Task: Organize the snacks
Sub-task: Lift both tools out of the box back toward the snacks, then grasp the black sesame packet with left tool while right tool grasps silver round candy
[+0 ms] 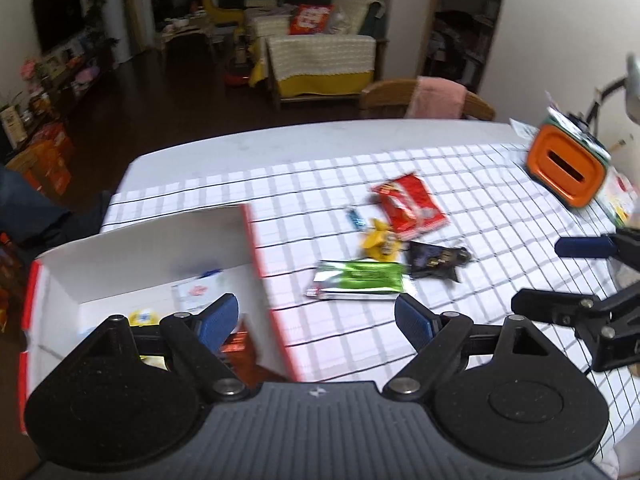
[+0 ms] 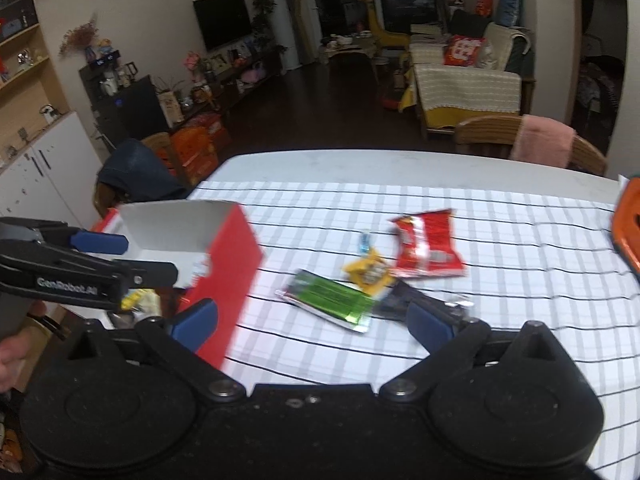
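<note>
A red box with a white inside (image 1: 160, 256) stands open on the left of the checked tablecloth, holding a white packet (image 1: 196, 290) and other snacks. My left gripper (image 1: 316, 316) hovers open over the box's right wall, nothing between its fingers. Right of the box lie a green packet (image 1: 360, 280), a yellow packet (image 1: 380, 240), a red packet (image 1: 408, 206), a dark packet (image 1: 436, 260) and a small blue candy (image 1: 355, 218). My right gripper (image 2: 312, 322) is open and empty, just short of the green packet (image 2: 328, 294) and beside the box (image 2: 232, 248).
An orange container (image 1: 568, 168) sits at the table's far right. A wooden chair with a pink cloth (image 1: 436, 98) stands behind the far edge. Another chair with a dark garment (image 2: 136, 176) is off the left corner. A hand (image 2: 12, 356) holds the left gripper (image 2: 132, 256).
</note>
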A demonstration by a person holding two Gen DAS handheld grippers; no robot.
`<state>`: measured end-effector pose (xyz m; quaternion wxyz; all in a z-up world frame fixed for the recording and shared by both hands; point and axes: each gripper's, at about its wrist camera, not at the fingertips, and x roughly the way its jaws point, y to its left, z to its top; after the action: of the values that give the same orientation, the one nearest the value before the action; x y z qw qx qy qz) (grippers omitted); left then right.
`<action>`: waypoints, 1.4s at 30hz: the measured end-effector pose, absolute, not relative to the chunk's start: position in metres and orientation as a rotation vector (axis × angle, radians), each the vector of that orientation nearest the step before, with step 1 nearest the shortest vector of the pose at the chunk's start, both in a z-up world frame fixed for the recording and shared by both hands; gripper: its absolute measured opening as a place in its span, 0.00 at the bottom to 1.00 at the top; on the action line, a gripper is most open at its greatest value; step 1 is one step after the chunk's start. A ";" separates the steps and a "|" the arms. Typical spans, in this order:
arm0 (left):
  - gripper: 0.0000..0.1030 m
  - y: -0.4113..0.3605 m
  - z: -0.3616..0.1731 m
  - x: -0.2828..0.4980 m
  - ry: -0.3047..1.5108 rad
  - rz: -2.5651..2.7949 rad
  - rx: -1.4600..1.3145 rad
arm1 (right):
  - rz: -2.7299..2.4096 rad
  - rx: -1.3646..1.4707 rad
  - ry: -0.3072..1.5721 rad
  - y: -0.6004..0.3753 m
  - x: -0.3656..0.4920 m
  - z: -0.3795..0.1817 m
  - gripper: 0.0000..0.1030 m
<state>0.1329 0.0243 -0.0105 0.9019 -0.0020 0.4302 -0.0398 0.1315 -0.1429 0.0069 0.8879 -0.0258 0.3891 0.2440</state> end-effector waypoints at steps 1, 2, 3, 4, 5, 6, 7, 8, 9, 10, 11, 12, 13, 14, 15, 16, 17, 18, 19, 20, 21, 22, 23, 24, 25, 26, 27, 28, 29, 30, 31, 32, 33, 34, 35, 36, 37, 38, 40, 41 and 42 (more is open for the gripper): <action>0.83 0.014 -0.013 0.135 0.890 -0.096 0.009 | 0.501 -0.057 0.811 -0.153 0.133 0.005 0.98; 0.83 0.004 -0.016 0.137 0.891 -0.110 0.025 | 0.490 -0.067 0.814 -0.162 0.135 0.003 0.98; 0.83 -0.006 -0.018 0.139 0.890 -0.122 0.042 | 0.481 -0.083 0.815 -0.170 0.137 0.001 0.98; 0.83 -0.016 -0.020 0.141 0.888 -0.137 0.062 | 0.479 -0.100 0.813 -0.178 0.138 -0.001 0.98; 0.83 -0.026 -0.021 0.144 0.886 -0.161 0.080 | 0.475 -0.112 0.811 -0.185 0.140 -0.003 0.98; 0.83 -0.035 -0.023 0.146 0.884 -0.188 0.097 | 0.475 -0.116 0.813 -0.192 0.142 -0.005 0.98; 0.83 -0.043 -0.025 0.149 0.884 -0.220 0.116 | 0.480 -0.111 0.818 -0.199 0.144 -0.007 0.98; 0.83 -0.051 -0.026 0.151 0.882 -0.247 0.138 | 0.486 -0.104 0.823 -0.206 0.146 -0.010 0.98; 0.83 -0.059 -0.027 0.153 0.879 -0.272 0.164 | 0.488 -0.100 0.828 -0.212 0.147 -0.011 0.98; 0.83 -0.066 -0.029 0.156 0.878 -0.294 0.190 | 0.489 -0.098 0.832 -0.218 0.149 -0.013 0.98; 0.83 -0.073 -0.031 0.159 0.880 -0.317 0.216 | 0.488 -0.097 0.836 -0.224 0.150 -0.015 0.98; 0.83 -0.080 -0.034 0.163 0.884 -0.336 0.241 | 0.488 -0.095 0.840 -0.229 0.153 -0.017 0.98; 0.83 -0.088 -0.037 0.167 0.889 -0.352 0.266 | 0.489 -0.090 0.845 -0.234 0.155 -0.020 0.98; 0.83 -0.093 -0.040 0.172 0.897 -0.366 0.287 | 0.489 -0.086 0.851 -0.239 0.158 -0.023 0.98; 0.83 -0.098 -0.044 0.177 0.908 -0.380 0.306 | 0.489 -0.084 0.855 -0.244 0.159 -0.026 0.98; 0.83 -0.103 -0.049 0.183 0.923 -0.397 0.322 | 0.488 -0.084 0.859 -0.247 0.161 -0.029 0.98; 0.83 -0.108 -0.054 0.188 0.936 -0.411 0.339 | 0.490 -0.085 0.865 -0.251 0.164 -0.032 0.98; 0.83 -0.112 -0.059 0.193 0.946 -0.419 0.359 | 0.491 -0.086 0.871 -0.255 0.166 -0.035 0.98; 0.83 -0.117 -0.065 0.199 0.958 -0.427 0.381 | 0.492 -0.089 0.878 -0.257 0.170 -0.039 0.98; 0.83 -0.120 -0.070 0.205 0.969 -0.435 0.397 | 0.493 -0.092 0.886 -0.260 0.173 -0.044 0.98; 0.83 -0.124 -0.075 0.211 0.981 -0.443 0.411 | 0.496 -0.097 0.892 -0.262 0.177 -0.048 0.97; 0.83 -0.126 -0.080 0.217 0.994 -0.450 0.423 | 0.498 -0.104 0.900 -0.263 0.181 -0.053 0.97; 0.83 -0.129 -0.086 0.223 1.009 -0.457 0.437 | 0.498 -0.111 0.908 -0.265 0.185 -0.058 0.96; 0.83 -0.132 -0.091 0.229 1.023 -0.470 0.454 | 0.498 -0.116 0.915 -0.266 0.188 -0.062 0.95; 0.83 -0.134 -0.097 0.234 1.037 -0.482 0.473 | 0.501 -0.119 0.923 -0.268 0.193 -0.067 0.95; 0.83 -0.137 -0.103 0.240 1.051 -0.490 0.495 | 0.506 -0.118 0.930 -0.269 0.197 -0.071 0.94; 0.83 -0.139 -0.109 0.245 1.062 -0.494 0.520 | 0.511 -0.117 0.937 -0.270 0.200 -0.075 0.94; 0.83 -0.141 -0.115 0.250 1.072 -0.497 0.545 | 0.515 -0.117 0.944 -0.270 0.204 -0.078 0.93; 0.83 -0.142 -0.121 0.256 1.082 -0.497 0.565 | 0.519 -0.119 0.950 -0.271 0.207 -0.082 0.93; 0.83 -0.142 -0.127 0.261 1.092 -0.493 0.579 | 0.525 -0.123 0.956 -0.271 0.210 -0.085 0.92; 0.83 -0.143 -0.131 0.267 1.099 -0.490 0.590 | 0.531 -0.128 0.960 -0.271 0.213 -0.089 0.91; 0.83 -0.144 -0.135 0.272 1.103 -0.489 0.597 | 0.532 -0.133 0.964 -0.270 0.215 -0.092 0.91; 0.83 -0.144 -0.138 0.276 1.106 -0.487 0.602 | 0.533 -0.137 0.966 -0.270 0.217 -0.095 0.91; 0.83 -0.145 -0.141 0.280 1.106 -0.485 0.606 | 0.533 -0.138 0.967 -0.270 0.219 -0.097 0.90; 0.83 -0.146 -0.143 0.284 1.107 -0.494 0.611 | 0.532 -0.135 0.968 -0.270 0.221 -0.100 0.89; 0.83 -0.148 -0.146 0.287 1.108 -0.506 0.621 | 0.532 -0.128 0.972 -0.271 0.223 -0.102 0.88; 0.83 -0.150 -0.148 0.289 1.106 -0.515 0.637 | 0.534 -0.119 0.975 -0.272 0.225 -0.104 0.88; 0.83 -0.153 -0.150 0.291 1.105 -0.524 0.651 | 0.534 -0.113 0.978 -0.272 0.227 -0.105 0.88; 0.83 -0.157 -0.154 0.295 1.101 -0.530 0.671 | 0.537 -0.108 0.983 -0.273 0.229 -0.108 0.86; 0.83 -0.158 -0.156 0.298 1.105 -0.533 0.669 | 0.539 -0.107 0.985 -0.273 0.230 -0.109 0.86; 0.83 -0.159 -0.158 0.301 1.111 -0.538 0.660 | 0.540 -0.106 0.986 -0.274 0.231 -0.110 0.85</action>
<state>0.3009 -0.1586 -0.1582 0.7648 0.3038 0.5113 -0.2477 0.2309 -0.2737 -0.1097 0.8448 -0.0502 0.4673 0.2560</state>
